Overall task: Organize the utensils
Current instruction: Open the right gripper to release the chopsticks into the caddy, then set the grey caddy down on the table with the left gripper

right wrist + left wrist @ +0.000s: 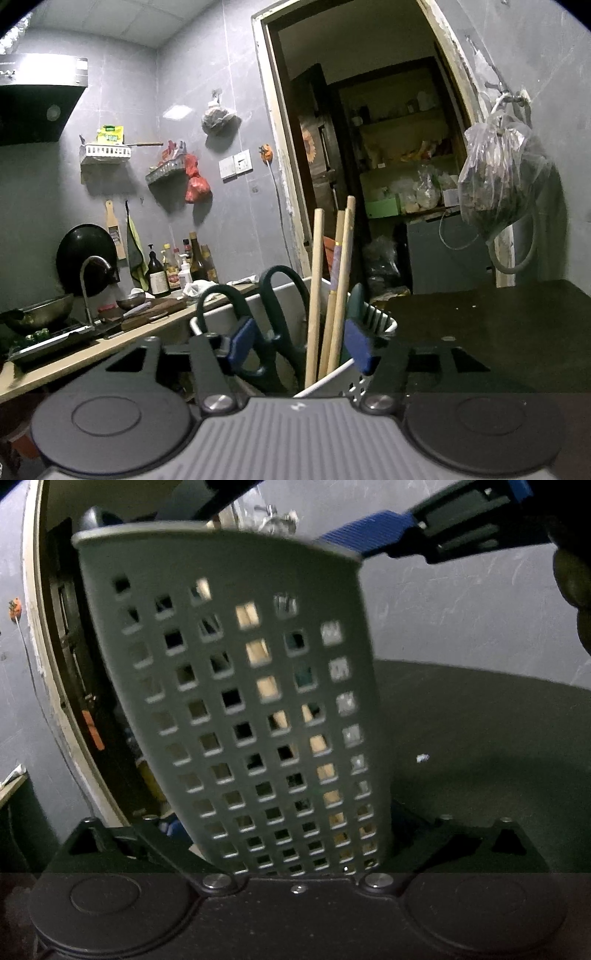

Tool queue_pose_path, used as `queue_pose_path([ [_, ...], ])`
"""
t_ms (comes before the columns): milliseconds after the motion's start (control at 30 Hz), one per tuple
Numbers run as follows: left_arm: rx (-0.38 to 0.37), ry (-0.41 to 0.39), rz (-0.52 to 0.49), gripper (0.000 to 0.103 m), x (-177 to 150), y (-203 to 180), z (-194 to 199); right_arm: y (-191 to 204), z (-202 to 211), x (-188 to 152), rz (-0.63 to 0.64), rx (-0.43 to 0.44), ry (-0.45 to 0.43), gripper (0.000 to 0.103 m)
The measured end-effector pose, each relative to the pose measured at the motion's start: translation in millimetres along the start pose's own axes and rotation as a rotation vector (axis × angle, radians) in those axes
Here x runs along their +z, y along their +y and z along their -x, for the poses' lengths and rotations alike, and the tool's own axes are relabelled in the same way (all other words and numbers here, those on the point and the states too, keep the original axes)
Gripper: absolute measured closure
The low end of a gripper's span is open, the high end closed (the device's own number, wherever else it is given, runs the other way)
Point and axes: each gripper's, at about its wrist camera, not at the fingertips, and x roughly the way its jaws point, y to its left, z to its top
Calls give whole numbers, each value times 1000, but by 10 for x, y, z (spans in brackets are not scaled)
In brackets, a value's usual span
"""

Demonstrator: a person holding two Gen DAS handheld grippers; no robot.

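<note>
The left claw (295, 849) shows only its spread linkage arms at the bottom of its own view; its fingertips are out of sight, so the frames alone cannot confirm its gap, though it seems wide open and grips nothing. Directly ahead of it, very close, stands the perforated utensil holder (236, 686), blurred and tilted to the left in this view, on the dark surface (480, 757). Pale wooden shapes show through its square holes, too broken up to identify. Above and to the right, a blue-padded finger (369, 528) of the right claw reaches over the holder's rim.

In the right wrist view, the right claw (299, 343) has its blue pads spread apart, clamping nothing. Between them rise black-handled scissors (280, 295) and wooden chopsticks (317, 288), all standing in the holder's white rim (384, 325). The holder's lower part is cut off behind the claw body.
</note>
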Motion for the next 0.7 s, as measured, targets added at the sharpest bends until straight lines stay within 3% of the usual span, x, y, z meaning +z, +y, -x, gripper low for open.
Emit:
queue_pose_path([
  [133,22,-24,-5,1,-41,-19,71,108,155,4,19,-21,-20,25],
  [200,6,-18,27,1,-55,1,113,154,263,5,23,-41,-35,15],
  [367,-6,-29,61,1,-143,14,346,232,546,-32,-13,-113,-65,0],
  [700,-1,-68,146,1,-216,203,1066,323,1074,-286,-112,-299,-24,0],
])
